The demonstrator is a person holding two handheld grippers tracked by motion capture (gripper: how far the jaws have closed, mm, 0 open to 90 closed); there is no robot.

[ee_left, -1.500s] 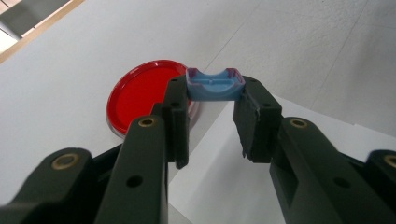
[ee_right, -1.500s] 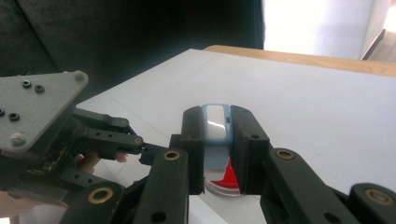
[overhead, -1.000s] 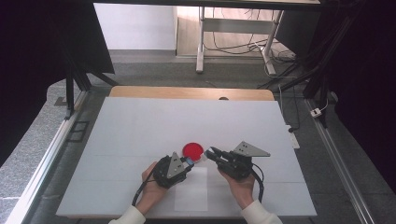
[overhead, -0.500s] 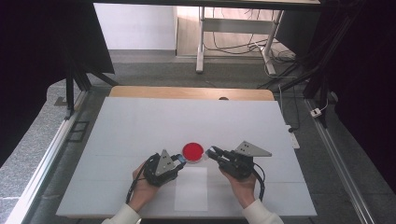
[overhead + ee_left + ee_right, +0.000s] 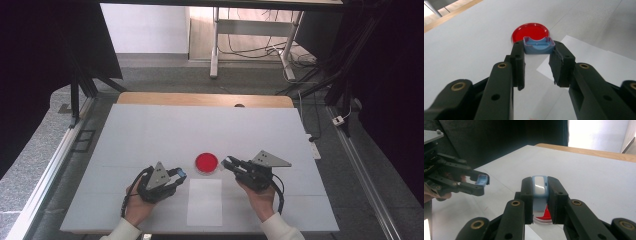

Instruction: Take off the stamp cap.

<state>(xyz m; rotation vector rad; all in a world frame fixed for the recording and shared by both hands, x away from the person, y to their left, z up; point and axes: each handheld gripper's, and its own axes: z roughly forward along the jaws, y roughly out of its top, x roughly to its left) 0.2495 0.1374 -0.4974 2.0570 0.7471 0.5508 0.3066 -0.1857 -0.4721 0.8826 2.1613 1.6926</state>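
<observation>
Your jaws on the left gripper (image 5: pixel 176 176) and right gripper (image 5: pixel 231 164) flank the red dish (image 5: pixel 206 162) on the counter (image 5: pixel 150 135). Left gripper view: they clamp a blue cap (image 5: pixel 538 45), light, rigid; pinch its sides. Right gripper view: closed on a white-and-blue piece (image 5: pixel 539 185), probably slick.

My high view sits above my side, looking forward and down over the whole counter (image 5: pixel 150 130). Each gripper view rides low and close, looking along its own fingers. All three share the red dish (image 5: pixel 206 162) (image 5: pixel 530 32) (image 5: pixel 544 215) mid-counter.
</observation>
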